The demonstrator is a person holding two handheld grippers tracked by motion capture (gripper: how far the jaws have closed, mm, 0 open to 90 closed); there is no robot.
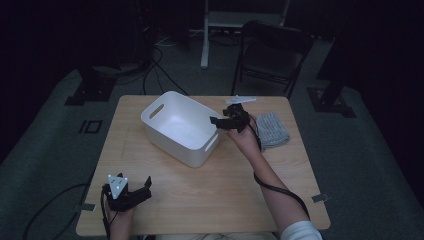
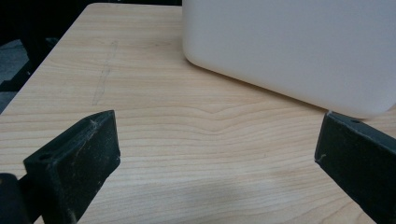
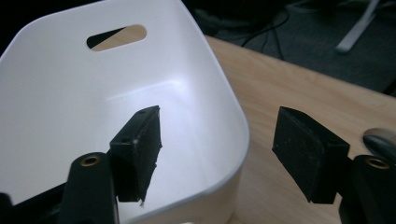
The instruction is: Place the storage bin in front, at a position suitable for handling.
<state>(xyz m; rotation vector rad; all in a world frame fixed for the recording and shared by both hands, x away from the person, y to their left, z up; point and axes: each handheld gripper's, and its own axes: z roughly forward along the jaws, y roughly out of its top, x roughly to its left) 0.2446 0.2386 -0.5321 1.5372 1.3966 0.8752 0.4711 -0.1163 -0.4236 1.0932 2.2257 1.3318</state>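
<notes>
A white plastic bin with handle slots [image 1: 181, 127] sits mid-table toward the far edge. My right gripper [image 1: 226, 120] straddles its near-right rim, jaws parted, gripping nothing; next, clamp the rim. My left gripper [image 1: 131, 192] rests released at the near-left corner.

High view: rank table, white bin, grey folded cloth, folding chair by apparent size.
1. table
2. white bin
3. folding chair, though it stands farther from the camera and its dark outline is hard to trace, so its rank against the bin is unsure
4. grey folded cloth
</notes>
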